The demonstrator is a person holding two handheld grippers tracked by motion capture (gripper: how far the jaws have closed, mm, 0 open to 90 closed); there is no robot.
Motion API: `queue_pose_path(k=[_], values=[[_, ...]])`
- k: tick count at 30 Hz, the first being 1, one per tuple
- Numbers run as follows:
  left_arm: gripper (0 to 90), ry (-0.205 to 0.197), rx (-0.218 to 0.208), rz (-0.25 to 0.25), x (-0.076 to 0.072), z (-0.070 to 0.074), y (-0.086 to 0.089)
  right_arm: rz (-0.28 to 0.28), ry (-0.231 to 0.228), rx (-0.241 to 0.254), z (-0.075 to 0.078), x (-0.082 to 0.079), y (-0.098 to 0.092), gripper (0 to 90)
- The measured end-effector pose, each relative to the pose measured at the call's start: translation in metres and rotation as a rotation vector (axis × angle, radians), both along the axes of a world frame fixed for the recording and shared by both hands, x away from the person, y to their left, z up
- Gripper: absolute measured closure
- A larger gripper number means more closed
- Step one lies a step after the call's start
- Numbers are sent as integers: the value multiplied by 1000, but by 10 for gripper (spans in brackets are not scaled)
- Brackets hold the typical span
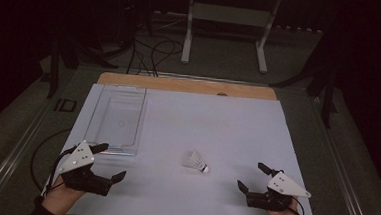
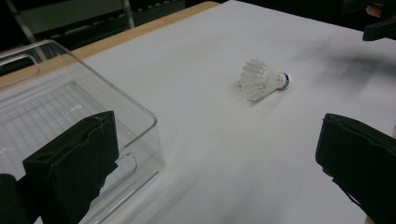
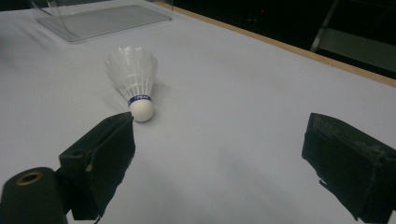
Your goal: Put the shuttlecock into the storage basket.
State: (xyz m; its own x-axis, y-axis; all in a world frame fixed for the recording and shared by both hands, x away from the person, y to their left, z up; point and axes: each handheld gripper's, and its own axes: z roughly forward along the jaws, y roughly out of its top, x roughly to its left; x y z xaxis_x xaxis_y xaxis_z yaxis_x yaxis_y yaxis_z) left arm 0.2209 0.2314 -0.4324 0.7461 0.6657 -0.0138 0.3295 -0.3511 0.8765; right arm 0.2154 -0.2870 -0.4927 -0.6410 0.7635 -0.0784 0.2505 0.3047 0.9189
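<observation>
Near the frame's centre, a shuttlecock lies on the white table, unobstructed. Upper left sits a clear bin. Left gripper and right gripper gape wide, holding nothing.

A dim lab or test room: a white-topped table with a wood edge stands on grey carpet, black cables trail across the floor at 12 o'clock, beside a white metal frame and dark stands at 10 o'clock.
</observation>
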Motion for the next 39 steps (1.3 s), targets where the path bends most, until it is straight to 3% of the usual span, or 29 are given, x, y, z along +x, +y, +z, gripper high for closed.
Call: queue_pose_path(k=[6, 12, 22, 27, 39], values=[[2, 57, 26, -7, 4, 2, -5, 2, 1, 1, 0, 0, 0, 93], [1, 97, 81, -27, 7, 4, -12, 3, 3, 2, 0, 0, 0, 93], [1, 125, 114, -42, 11, 5, -18, 5, 7, 0, 0, 0, 0, 93], [2, 130, 180, -36, 11, 5, -22, 7, 3, 0, 0, 0, 0, 93], [2, 195, 257, -79, 17, 1, -28, 9, 6, -3, 0, 1, 1, 93]])
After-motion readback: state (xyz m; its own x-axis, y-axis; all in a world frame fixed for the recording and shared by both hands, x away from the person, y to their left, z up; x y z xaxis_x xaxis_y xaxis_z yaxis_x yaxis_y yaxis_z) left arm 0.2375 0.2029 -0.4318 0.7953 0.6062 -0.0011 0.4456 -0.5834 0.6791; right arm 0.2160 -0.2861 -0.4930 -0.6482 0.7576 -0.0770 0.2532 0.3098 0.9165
